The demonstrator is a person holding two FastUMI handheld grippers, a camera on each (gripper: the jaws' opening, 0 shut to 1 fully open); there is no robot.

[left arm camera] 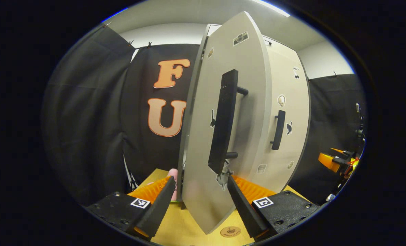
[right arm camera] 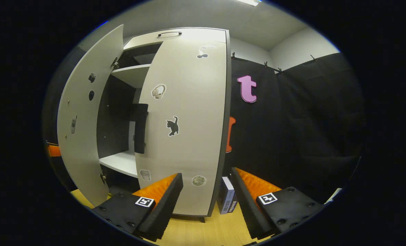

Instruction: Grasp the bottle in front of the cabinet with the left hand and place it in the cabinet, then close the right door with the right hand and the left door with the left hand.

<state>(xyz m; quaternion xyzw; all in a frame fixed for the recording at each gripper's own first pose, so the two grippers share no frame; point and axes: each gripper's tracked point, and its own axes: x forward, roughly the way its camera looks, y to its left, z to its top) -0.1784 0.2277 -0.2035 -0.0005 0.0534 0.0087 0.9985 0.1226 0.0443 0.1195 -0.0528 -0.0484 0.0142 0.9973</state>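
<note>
Left gripper open, fingers either side of left door's lower edge, gripping nothing. Right gripper open, empty, facing near-closed right door. Bottle: cannot tell where. Advice: push flat beside handle, sweeping steadily toward cabinet.

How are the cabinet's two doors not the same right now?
The pale grey left door swings wide open, showing shelves, while the pale grey right door sits almost shut. In the left gripper view, the left door stands between the left gripper's open jaws; the right door stands farther back. Both carry stickers and black handles.
</note>
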